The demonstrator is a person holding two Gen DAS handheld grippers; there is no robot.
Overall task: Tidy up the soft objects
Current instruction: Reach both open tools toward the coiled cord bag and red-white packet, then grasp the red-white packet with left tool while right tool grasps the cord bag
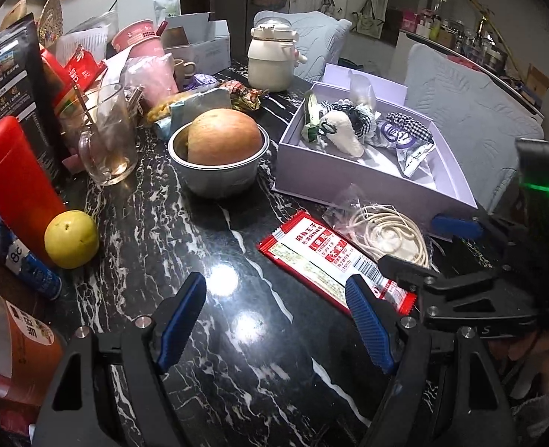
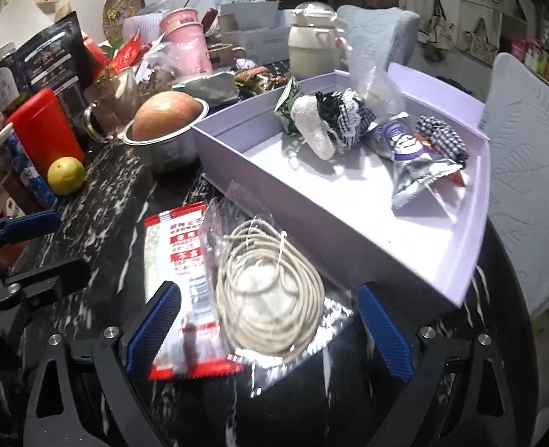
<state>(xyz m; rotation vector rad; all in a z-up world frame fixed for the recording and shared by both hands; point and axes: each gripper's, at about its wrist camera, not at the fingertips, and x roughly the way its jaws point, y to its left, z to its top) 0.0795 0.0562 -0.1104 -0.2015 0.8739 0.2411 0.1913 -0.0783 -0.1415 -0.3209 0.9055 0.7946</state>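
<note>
Item in hand: clear bag of coiled cord [image 2: 270,294], lying on the black marbled table [image 2: 106,201] just beside the lavender box [image 2: 311,201] and overlapping the red snack sachet [image 2: 185,260]; I have my right gripper [image 2: 270,331] spread wide around it, pads not touching. My left gripper [image 1: 274,320] hangs released over bare tabletop, its right pad at the sachet's end. Pickup step, I judge; next calls for lowering, clenching on the bag alone, then lifting into the box beside the plush toy [image 2: 313,130] and scrunchies [image 2: 440,136].

Blue cylindrical can at near left [image 1: 24,260]: "8°C"
Flat red and white foil packet, centre [image 1: 334,264]: Chinese characters and a barcode, too small to read
Black standing pouch, far left [image 1: 9,82]: print illegible
</note>
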